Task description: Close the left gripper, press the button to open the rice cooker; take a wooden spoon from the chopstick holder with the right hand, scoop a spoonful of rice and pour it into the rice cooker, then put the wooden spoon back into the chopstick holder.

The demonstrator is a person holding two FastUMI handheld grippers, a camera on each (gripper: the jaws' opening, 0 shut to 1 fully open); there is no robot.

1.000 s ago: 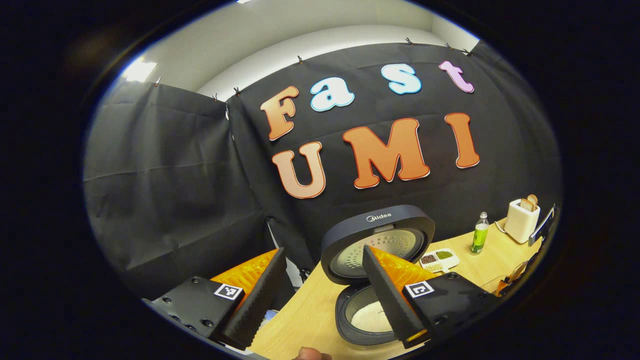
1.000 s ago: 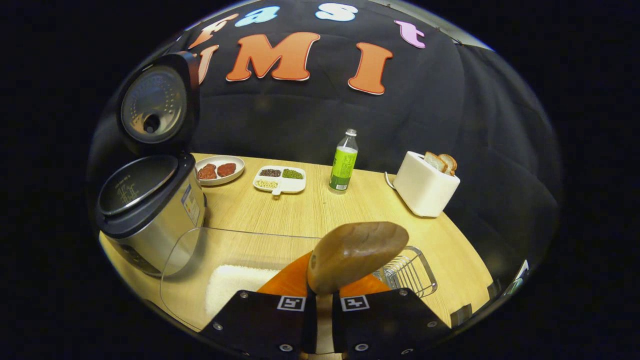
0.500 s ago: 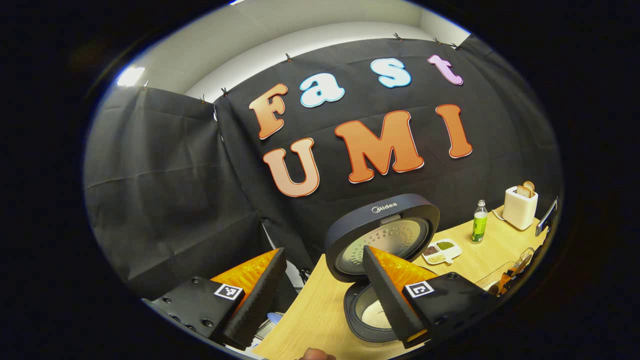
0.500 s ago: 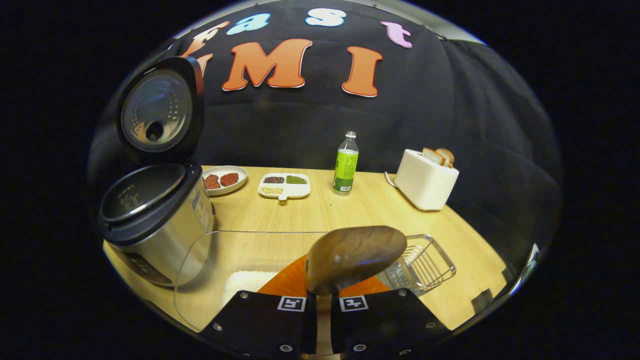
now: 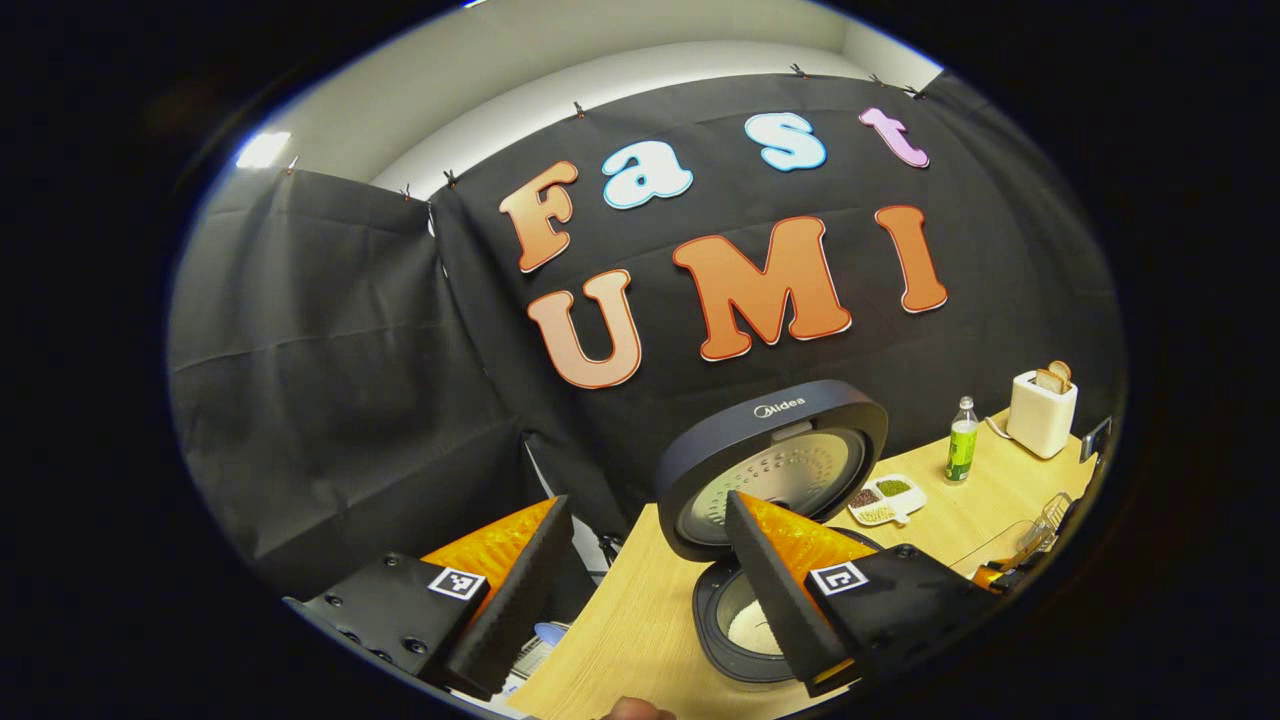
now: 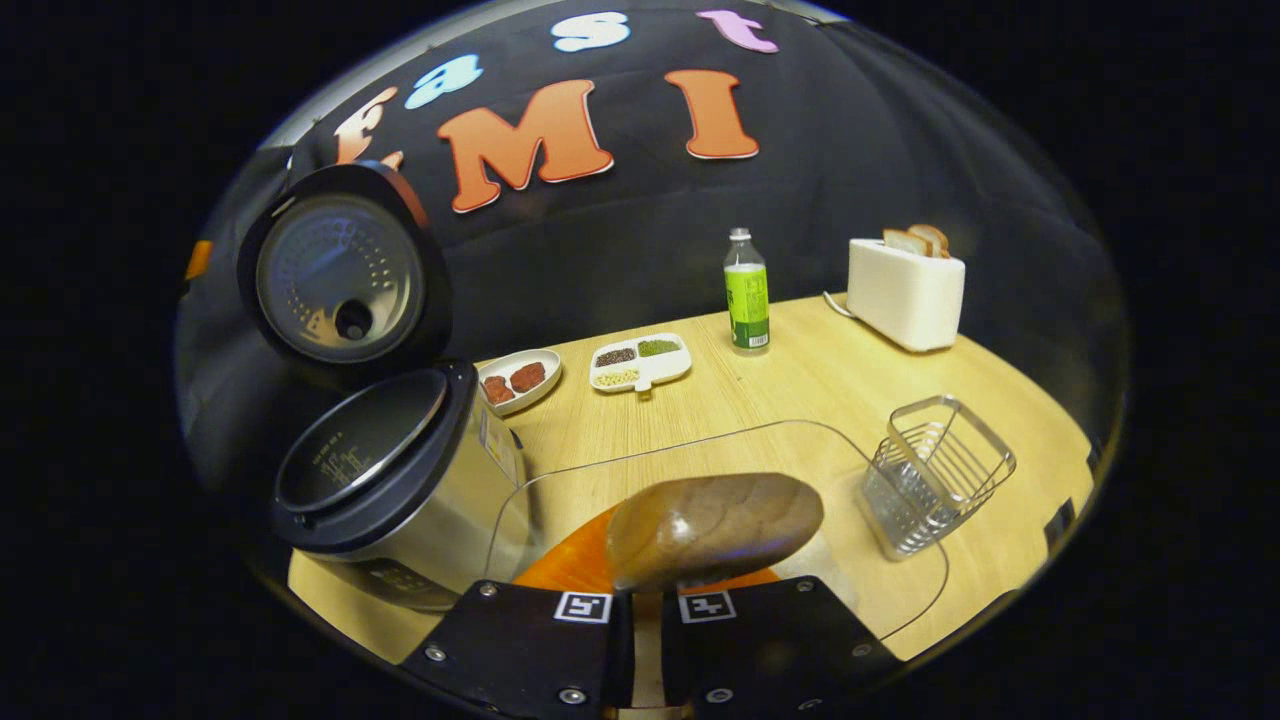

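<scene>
- right gripper view puts the wooden spoon (image 6: pixel 714 528) straight ahead of my right tongs (image 6: pixel 640 600), its handle clamped between the two fingers and the bowl sticking out over the clear tub (image 6: pixel 700 450). i can't see from this side whether any rice sits in the bowl.
- if it is loaded, a tilt or a jerk on the way across would spill grains onto the table (image 6: pixel 820 370) short of the pot.
- the rice cooker (image 6: pixel 390 480) stands ahead to the left of those tongs, lid (image 6: pixel 340 275) up. i judge the raised lid is the thing to clip if i swing in high.
- the chopstick holder (image 6: pixel 935 470) sits ahead to the right, just beside the tub. it looks light, so a crooked return could tip it.
- my left tongs (image 5: pixel 640 580) hang released, holding nothing, fingers apart above the pot with white rice (image 5: pixel 752 628) showing in it. if they drift lower they would block the pour.
</scene>
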